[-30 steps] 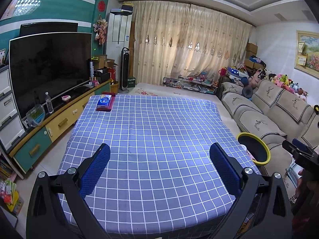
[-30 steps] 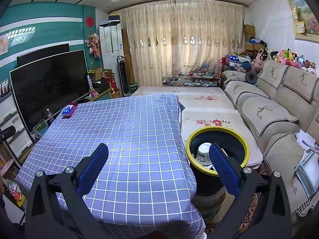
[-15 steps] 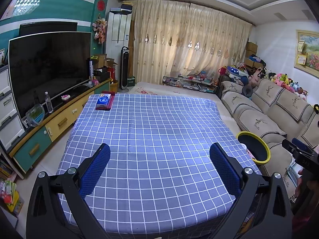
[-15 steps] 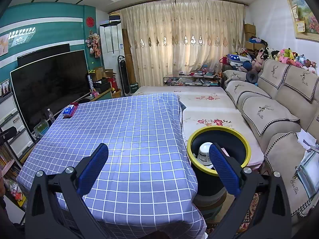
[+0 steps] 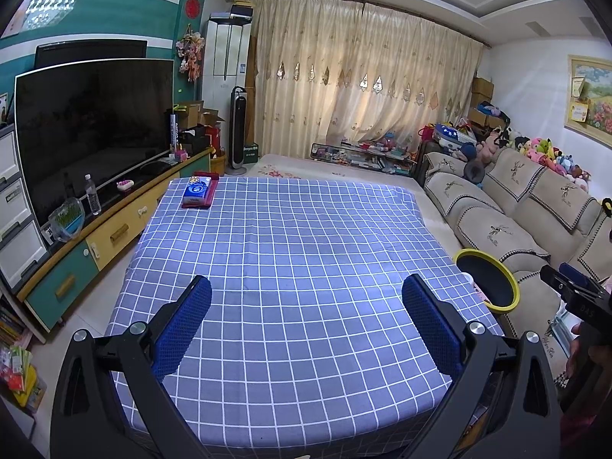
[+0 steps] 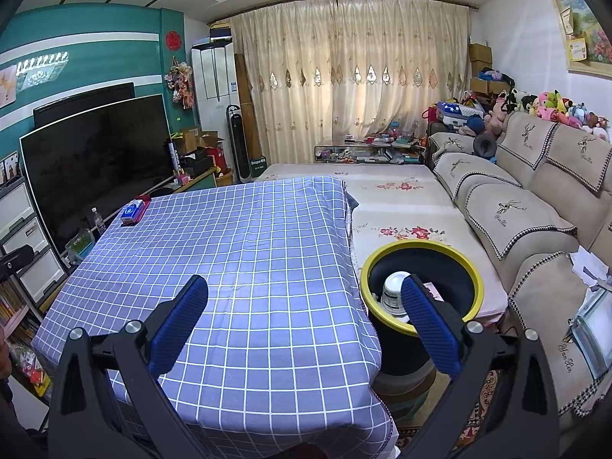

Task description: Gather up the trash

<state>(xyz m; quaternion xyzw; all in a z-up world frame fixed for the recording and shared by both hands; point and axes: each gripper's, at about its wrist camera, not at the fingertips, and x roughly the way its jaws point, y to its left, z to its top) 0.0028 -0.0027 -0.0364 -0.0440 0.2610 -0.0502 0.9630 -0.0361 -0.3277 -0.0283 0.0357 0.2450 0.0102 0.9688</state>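
Observation:
A black trash bin with a yellow rim (image 6: pixel 422 267) stands on a stool at the table's right side; a white container (image 6: pixel 393 294) and other trash lie inside. The bin also shows in the left wrist view (image 5: pixel 485 281). My left gripper (image 5: pixel 306 306) is open and empty over the near part of the blue checked table (image 5: pixel 290 237). My right gripper (image 6: pixel 304 306) is open and empty over the table's right near corner (image 6: pixel 267 306), beside the bin. A blue tissue pack (image 5: pixel 198 190) on a red holder lies at the far left corner.
A TV (image 5: pixel 91 130) on a low cabinet (image 5: pixel 103 233) runs along the left. A beige sofa (image 6: pixel 528 206) with plush toys runs along the right. A floral-covered surface (image 6: pixel 397 206) lies beyond the bin. Curtains and clutter fill the back.
Both views have shifted only slightly; the right gripper drifted a little back from the bin. Both grippers stay open and empty.

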